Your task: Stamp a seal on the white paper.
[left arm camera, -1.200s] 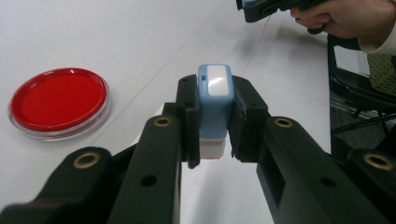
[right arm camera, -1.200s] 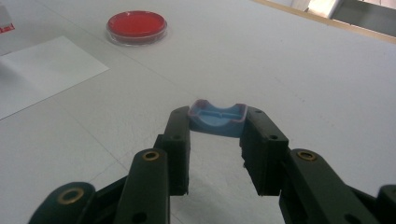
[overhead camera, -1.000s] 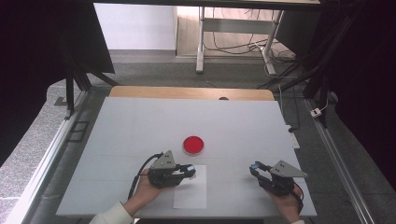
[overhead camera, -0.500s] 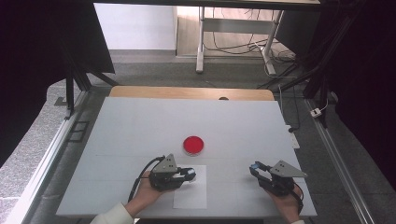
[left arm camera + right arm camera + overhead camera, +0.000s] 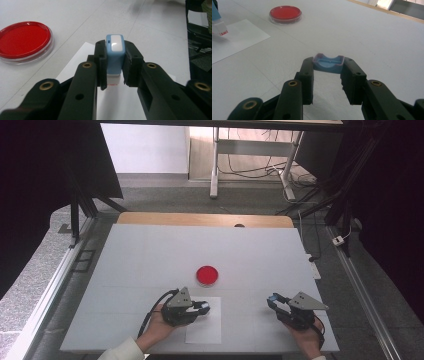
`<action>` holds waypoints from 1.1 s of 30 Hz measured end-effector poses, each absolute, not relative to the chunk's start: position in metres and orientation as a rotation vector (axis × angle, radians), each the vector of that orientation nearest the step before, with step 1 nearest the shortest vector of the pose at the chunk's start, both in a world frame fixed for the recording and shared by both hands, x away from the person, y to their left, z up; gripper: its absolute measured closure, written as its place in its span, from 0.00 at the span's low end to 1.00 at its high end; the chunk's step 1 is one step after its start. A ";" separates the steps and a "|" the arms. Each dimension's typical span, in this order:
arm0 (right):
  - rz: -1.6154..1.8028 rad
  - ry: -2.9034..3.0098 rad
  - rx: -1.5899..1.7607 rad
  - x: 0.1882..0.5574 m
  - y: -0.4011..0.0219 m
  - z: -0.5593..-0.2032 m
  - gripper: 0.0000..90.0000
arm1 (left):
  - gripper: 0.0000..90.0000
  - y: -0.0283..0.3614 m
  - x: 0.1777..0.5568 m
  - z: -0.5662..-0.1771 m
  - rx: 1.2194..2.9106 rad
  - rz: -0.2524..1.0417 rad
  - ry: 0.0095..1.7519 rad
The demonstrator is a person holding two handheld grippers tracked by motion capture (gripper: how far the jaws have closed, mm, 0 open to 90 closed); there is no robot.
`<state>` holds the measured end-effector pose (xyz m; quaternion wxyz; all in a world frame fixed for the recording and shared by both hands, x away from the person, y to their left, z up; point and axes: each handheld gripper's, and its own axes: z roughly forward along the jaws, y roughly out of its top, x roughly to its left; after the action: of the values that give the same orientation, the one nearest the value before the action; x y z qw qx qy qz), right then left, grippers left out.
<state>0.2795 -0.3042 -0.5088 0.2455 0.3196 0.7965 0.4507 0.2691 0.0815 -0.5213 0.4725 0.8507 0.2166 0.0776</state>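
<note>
Holding a blue stamp (image 5: 114, 53) tight in its jaws, the left gripper (image 5: 200, 308) has it just over the white paper (image 5: 205, 330). Cap (image 5: 328, 63) is already off, clamped in the right gripper (image 5: 274, 301). Judging by this, the print itself is not yet done; red dish (image 5: 206, 275) sits ahead.

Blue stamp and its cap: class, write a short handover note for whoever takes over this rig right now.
Left gripper: fingers shut on the blue stamp, held upright over the white paper.
Right gripper: fingers shut on the blue cap, held off to the side above the table.
Red dish sits beyond the paper, untouched.
Done: cap is off the stamp.
Left, probably: press the stamp on the paper, then recap it. No print can be made out on the paper.
</note>
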 end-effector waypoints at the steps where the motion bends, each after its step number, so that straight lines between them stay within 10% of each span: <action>1: 1.230 2.175 0.872 0.280 -0.304 -0.509 0.71 | 0.83 0.081 0.269 -0.522 2.089 0.192 0.526; 33: 1.231 2.176 0.869 0.279 -0.304 -0.509 0.70 | 0.83 0.075 0.271 -0.531 2.127 0.206 0.514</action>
<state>0.2795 -0.3040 -0.5089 0.2449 0.3184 0.7972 0.4508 0.2708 0.0747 -0.5306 0.4545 0.8620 0.2083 0.0833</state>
